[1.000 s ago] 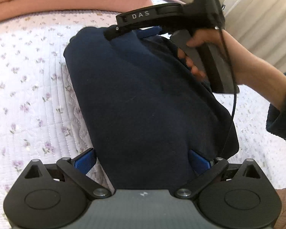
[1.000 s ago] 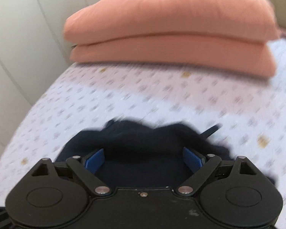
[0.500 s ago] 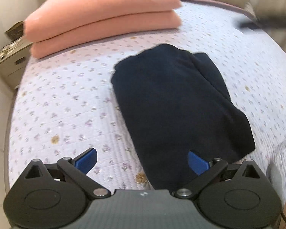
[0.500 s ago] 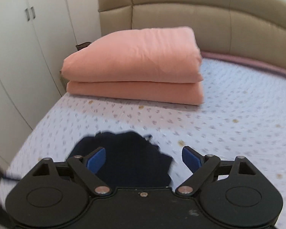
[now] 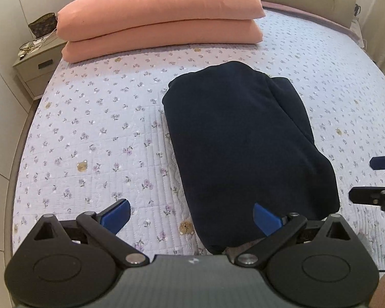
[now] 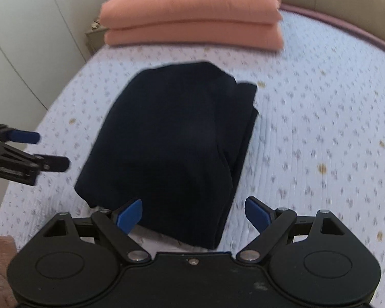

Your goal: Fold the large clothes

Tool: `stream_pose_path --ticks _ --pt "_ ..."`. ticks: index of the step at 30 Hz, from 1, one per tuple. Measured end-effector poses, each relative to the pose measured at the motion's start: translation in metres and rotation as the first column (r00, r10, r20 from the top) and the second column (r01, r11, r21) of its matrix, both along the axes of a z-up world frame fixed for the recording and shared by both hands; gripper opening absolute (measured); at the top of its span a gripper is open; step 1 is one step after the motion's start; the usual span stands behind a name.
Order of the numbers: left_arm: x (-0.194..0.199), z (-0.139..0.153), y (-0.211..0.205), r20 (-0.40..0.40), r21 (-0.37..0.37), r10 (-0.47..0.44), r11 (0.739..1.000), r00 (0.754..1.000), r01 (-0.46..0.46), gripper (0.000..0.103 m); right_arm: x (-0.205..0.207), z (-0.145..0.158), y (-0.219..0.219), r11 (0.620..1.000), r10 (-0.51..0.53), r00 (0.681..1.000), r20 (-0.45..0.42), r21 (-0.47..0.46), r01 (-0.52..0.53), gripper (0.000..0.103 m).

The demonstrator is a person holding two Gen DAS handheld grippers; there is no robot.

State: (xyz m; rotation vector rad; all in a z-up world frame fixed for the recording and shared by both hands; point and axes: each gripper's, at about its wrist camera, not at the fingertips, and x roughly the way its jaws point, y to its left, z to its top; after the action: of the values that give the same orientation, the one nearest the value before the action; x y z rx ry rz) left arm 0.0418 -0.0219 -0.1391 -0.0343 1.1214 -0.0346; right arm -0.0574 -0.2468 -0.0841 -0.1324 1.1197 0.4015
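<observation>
A dark navy garment (image 5: 243,148) lies folded into a compact rectangle on the floral quilted bed (image 5: 95,128). It also shows in the right wrist view (image 6: 166,141). My left gripper (image 5: 191,217) is open and empty, held above the garment's near left edge. My right gripper (image 6: 193,214) is open and empty, held above the garment's near right end. The right gripper's fingers show at the right edge of the left wrist view (image 5: 382,161). The left gripper's fingers show at the left edge of the right wrist view (image 6: 25,136).
A folded salmon-pink duvet (image 5: 161,12) is stacked at the head of the bed, also in the right wrist view (image 6: 192,10). A bedside table (image 5: 36,61) stands at the far left. White wardrobe doors (image 6: 25,38) are to the left.
Both grippers have pulled back and up from the garment, letting it go. It now lies folded on the bed. The right gripper has moved from over the garment to the right side.
</observation>
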Motion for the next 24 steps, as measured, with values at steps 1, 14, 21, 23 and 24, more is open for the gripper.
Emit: stream_pose_path --ticks 1,14,21,23,24 --pt "-0.0011 -0.0002 -0.0006 -0.003 -0.003 -0.004 1.0 1.0 0.004 0.103 -0.0012 -0.0018 0.0001 1.0 -0.004 1.0 -0.011 -0.006 0.004 0.103" --pt "-0.0037 -0.0015 -0.0034 -0.015 0.005 -0.003 1.0 1.0 0.004 0.103 -0.0052 -0.0038 0.0017 1.0 0.027 0.999 -0.03 0.008 -0.027 0.103" --pt "-0.0032 -0.001 -0.0035 -0.017 0.008 -0.002 1.0 1.0 0.002 0.103 -0.0058 -0.0035 0.002 0.999 0.036 0.999 -0.028 0.009 -0.036 0.103" --pt "-0.003 -0.0014 -0.0032 -0.019 0.007 -0.003 1.0 1.0 0.003 0.103 -0.006 -0.0034 0.0025 0.999 0.038 0.999 -0.028 0.008 -0.038 0.103" --pt "-0.003 -0.0014 -0.0034 -0.02 0.006 -0.003 1.0 1.0 0.003 0.103 -0.0061 -0.0034 0.0028 0.999 0.039 0.999 -0.027 0.008 -0.039 0.103"
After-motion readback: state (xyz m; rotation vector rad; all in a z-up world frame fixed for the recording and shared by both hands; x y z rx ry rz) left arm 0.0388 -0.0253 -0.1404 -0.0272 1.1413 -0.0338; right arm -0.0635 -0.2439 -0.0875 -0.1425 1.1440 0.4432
